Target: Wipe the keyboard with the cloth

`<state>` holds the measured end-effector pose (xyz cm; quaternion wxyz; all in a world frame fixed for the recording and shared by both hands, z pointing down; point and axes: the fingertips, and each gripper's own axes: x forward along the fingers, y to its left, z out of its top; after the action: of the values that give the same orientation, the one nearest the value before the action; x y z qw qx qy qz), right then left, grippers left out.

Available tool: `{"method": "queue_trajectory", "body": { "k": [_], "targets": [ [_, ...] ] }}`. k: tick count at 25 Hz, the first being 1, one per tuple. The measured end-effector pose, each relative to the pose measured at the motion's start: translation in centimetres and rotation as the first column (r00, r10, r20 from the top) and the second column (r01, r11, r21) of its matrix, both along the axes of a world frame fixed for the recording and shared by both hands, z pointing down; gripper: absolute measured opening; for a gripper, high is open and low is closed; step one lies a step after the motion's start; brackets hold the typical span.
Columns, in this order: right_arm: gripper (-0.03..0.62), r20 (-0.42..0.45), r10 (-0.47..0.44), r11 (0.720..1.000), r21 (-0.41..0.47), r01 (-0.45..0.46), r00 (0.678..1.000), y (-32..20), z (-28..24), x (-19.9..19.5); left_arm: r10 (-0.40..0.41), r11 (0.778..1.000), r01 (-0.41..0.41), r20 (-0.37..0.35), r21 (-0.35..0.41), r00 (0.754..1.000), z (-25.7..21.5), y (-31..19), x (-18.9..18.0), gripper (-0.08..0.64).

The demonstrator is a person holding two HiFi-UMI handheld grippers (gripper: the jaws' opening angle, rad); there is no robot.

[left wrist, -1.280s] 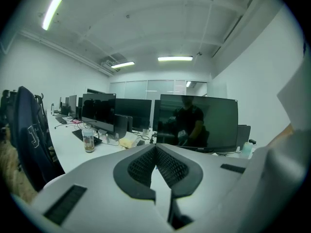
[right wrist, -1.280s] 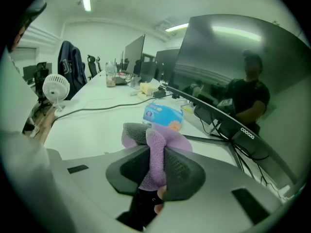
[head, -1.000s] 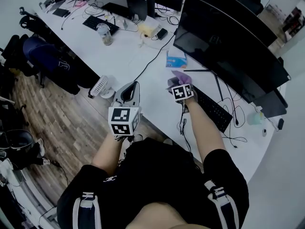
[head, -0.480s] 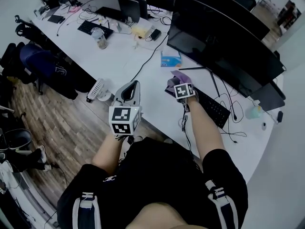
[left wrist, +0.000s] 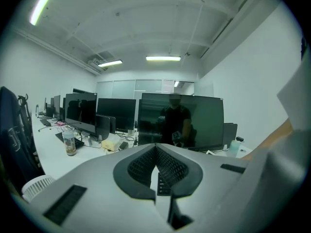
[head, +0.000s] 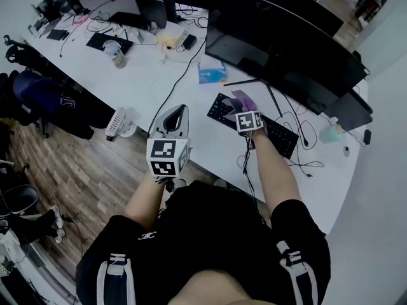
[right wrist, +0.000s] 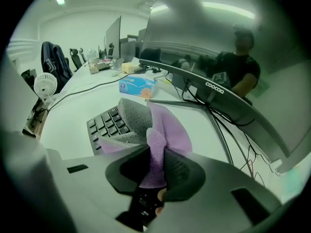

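A black keyboard [head: 280, 136] lies on the white desk [head: 159, 88] below a large dark monitor [head: 280, 49]. My right gripper [head: 242, 101] hovers over the keyboard's left part, shut on a purple and grey cloth [right wrist: 156, 132] that sticks out past the jaws and hides some keys of the keyboard [right wrist: 103, 124]. My left gripper [head: 173, 121] is held near the desk's front edge, left of the keyboard, its jaws closed together with nothing between them. In the left gripper view that gripper [left wrist: 156, 165] points level across the room.
A blue tissue pack [head: 211, 75] lies behind the keyboard. Cables [head: 299, 164] trail right of the keyboard. A small white fan [head: 116, 123] stands at the desk's left edge. A jar [head: 116, 53], a second keyboard [head: 105, 41] and more monitors sit farther back.
My right gripper with the cloth has come over the keyboard's left end. The head view has swung, so the desk appears shifted left. The left gripper has hardly moved.
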<state>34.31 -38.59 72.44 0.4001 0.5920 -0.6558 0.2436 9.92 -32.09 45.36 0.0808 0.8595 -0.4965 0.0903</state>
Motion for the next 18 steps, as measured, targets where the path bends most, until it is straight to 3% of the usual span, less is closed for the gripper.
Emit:
{"method": "queue_trajectory", "body": {
  "k": [18],
  "targets": [
    [0.094,-0.015,0.213,0.977,0.023,-0.213,0.977,7.8,0.1,12.0,0.204,0.979,-0.204,-0.023,0.003,0.979,0.4,0.1,9.8,0.011]
  ]
}}
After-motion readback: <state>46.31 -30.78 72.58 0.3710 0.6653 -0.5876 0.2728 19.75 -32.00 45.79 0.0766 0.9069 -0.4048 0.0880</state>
